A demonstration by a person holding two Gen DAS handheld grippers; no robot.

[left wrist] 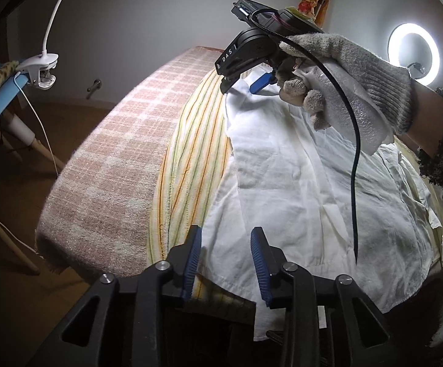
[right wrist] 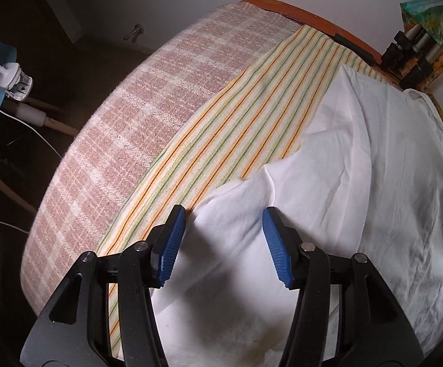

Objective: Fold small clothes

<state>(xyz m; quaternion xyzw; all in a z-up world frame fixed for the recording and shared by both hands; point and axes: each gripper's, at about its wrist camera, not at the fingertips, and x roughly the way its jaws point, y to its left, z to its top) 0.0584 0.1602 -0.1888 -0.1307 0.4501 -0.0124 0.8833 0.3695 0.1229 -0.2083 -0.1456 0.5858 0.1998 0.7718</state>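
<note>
A white garment (left wrist: 297,183) lies spread and creased on a yellow cloth with green and orange stripes (left wrist: 190,153). My left gripper (left wrist: 226,232) hovers over the garment's near left edge; its blue pads stand apart and cloth shows flat in the gap, not pinched. A gloved hand (left wrist: 359,70) holds my right gripper (left wrist: 239,88) at the garment's far edge, pointing down. In the right wrist view the right gripper (right wrist: 224,211) stands open just above a raised fold of the white garment (right wrist: 359,153), beside the striped cloth (right wrist: 252,107), with nothing clamped.
A pink plaid blanket (left wrist: 108,168) covers the surface and drops off at the left. A clip-on lamp (left wrist: 41,70) grips a blue board at far left. A lit ring light (left wrist: 413,52) stands at right. A black cable (left wrist: 354,168) hangs over the garment. Tripod legs (right wrist: 411,52) stand at back right.
</note>
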